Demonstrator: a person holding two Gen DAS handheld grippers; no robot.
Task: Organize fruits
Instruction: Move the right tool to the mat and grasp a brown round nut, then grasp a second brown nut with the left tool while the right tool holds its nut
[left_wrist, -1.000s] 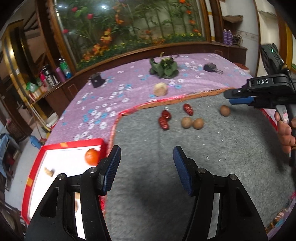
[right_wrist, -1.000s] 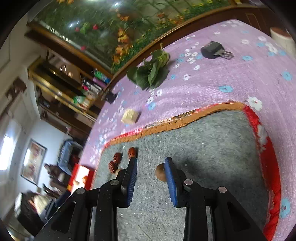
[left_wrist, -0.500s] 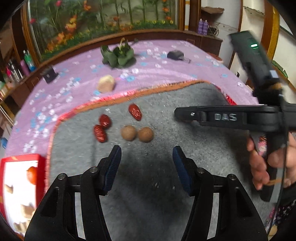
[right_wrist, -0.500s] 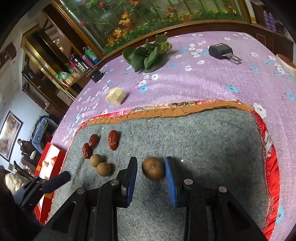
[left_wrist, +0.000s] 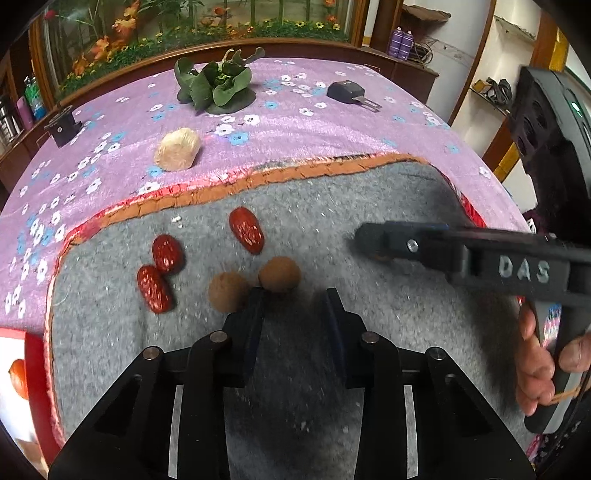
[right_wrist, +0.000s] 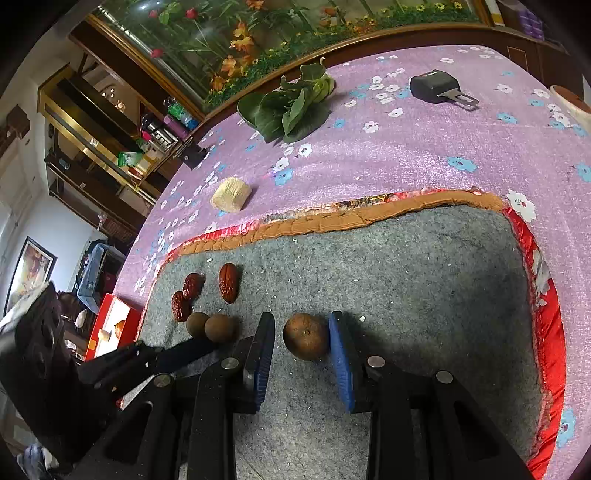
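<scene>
Brown fruit between right fingers — touching one, ungrasped; left fingers closing, empty.

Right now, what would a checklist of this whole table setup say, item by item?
Surface: grey felt mat with an orange and red border, on a purple flowered cloth.
Job's things: three red dates, two round brown fruits side by side, a third brown fruit apart on the mat.
Clutter: leafy greens, a pale block, a black buckle, a small black box.
Tongs: left tongs empty, jaws just closing behind the brown pair; right tongs straddle the lone fruit, one pad touching it.
Cables: nothing seen on the table.
Surroundings: flower mural, wooden shelves, red-edged tray.
</scene>
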